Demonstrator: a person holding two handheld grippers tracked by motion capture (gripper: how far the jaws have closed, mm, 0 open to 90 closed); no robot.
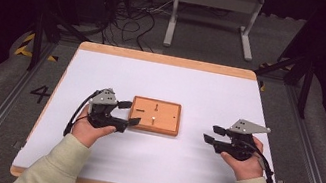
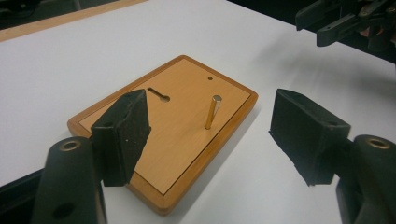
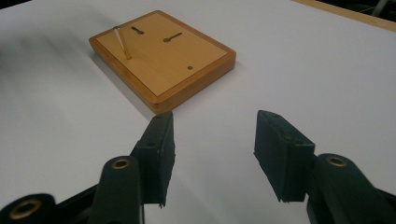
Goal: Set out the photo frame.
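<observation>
Wooden board (image 1: pixel 155 115) is sitting mid-desk (image 1: pixel 202 86), brass pin (image 2: pixel 213 112) standing in it; left hand-held gripper (image 1: pixel 126 113) at its 9 o'clock and right hand-held gripper (image 1: pixel 213 134) at 3 are both gaping empty, likely needing regrasp next

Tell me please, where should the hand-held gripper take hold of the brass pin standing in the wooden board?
Probably the upper shaft of the brass pin, coming from above. It stands nearly upright, leaning slightly, in the wooden board, so its foot is sunk and the free top is what the left hand-held gripper, open, can pinch.
</observation>
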